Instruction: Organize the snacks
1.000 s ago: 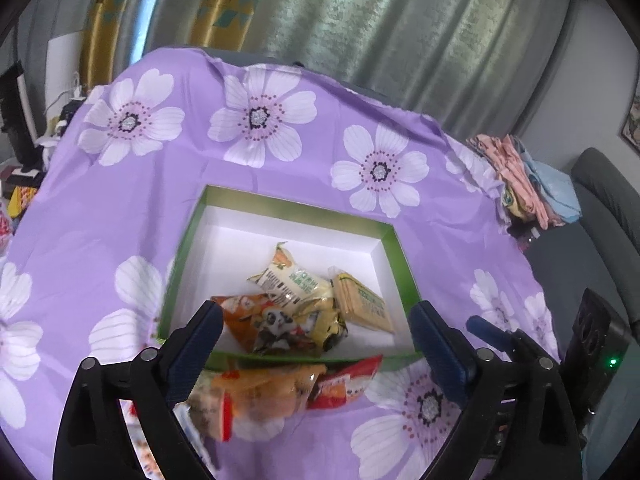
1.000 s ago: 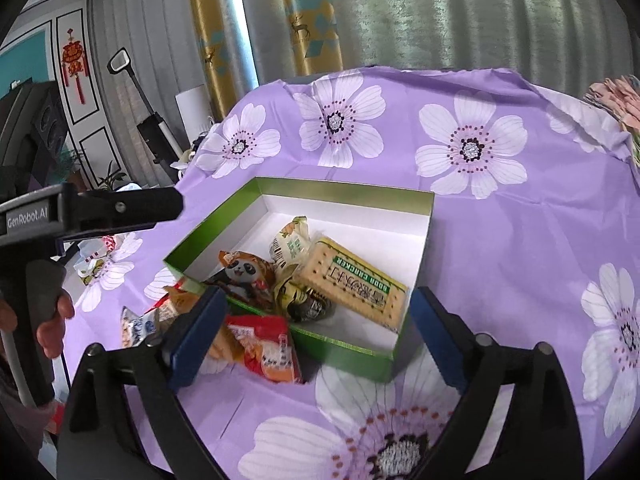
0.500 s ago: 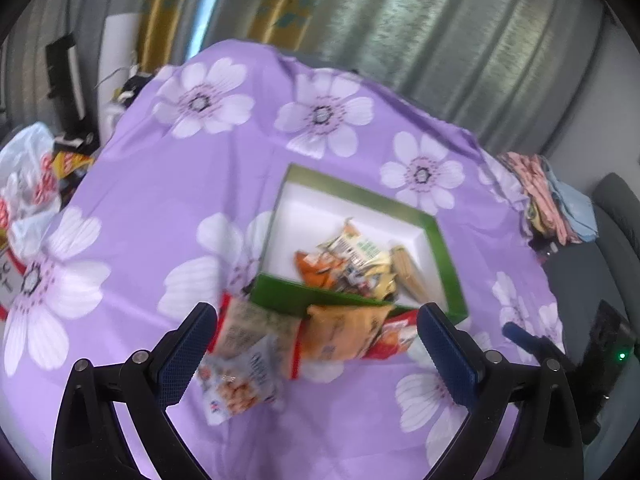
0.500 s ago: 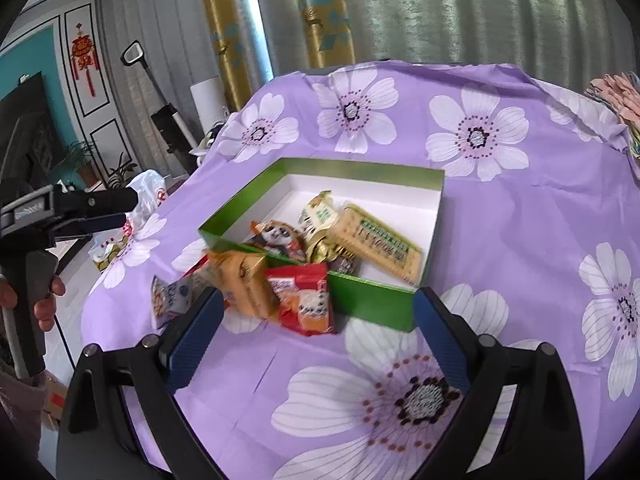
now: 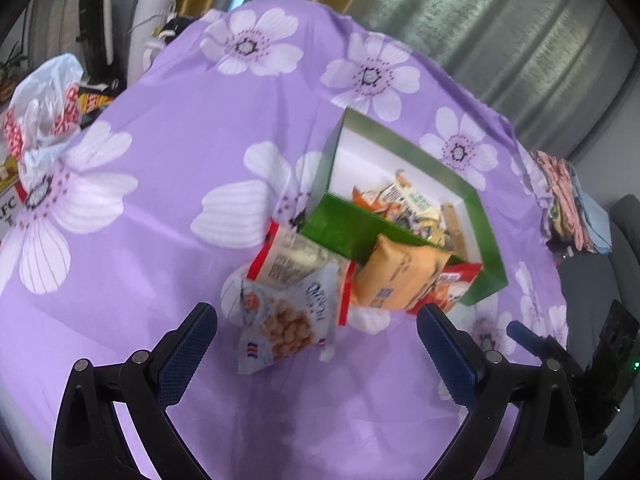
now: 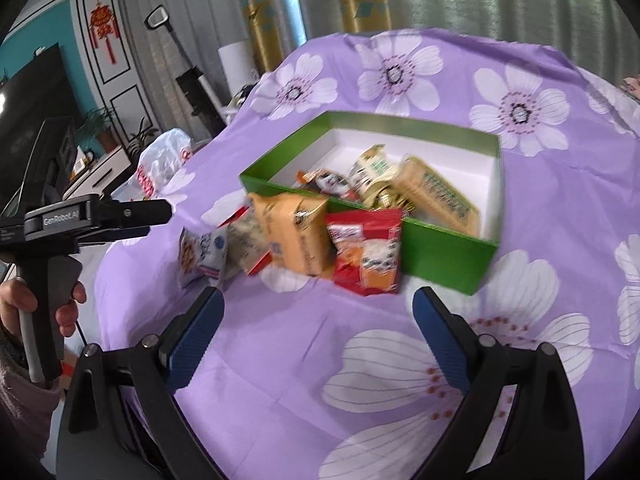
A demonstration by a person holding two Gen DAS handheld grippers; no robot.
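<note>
1. The green box (image 6: 442, 258) sits on the purple worktop (image 6: 304, 364). Some snacks are already inside it, like the cracker pack (image 6: 440, 196) and the panda bag (image 6: 326, 180).
2. Four snacks lie outside, right against the box's near wall. In the right view they go from 9 o'clock to 3 o'clock: the puff bag (image 6: 200, 252), the white pack (image 6: 246, 244), the orange bag (image 6: 294, 236) and the red bag (image 6: 368, 252).
3. The left tongs (image 5: 316, 340) are wide open and hold nothing. The puff bag (image 5: 282, 322) lies just ahead of them, toward 12 o'clock.
4. The right tongs (image 6: 318, 324) are wide open too, and empty. The red bag is nearest, at about 1 o'clock.
5. The next step is likely to pick up one loose snack and put it in the box.
6. To do it well, the tongs should pinch a flat sealed edge of a bag, not the puffy middle, so it does not slip or get squashed.
7. Each bag should be lifted clear over the green wall and set down in the bare white part at the far side.
8. The bags overlap, so the top one should go first.
</note>
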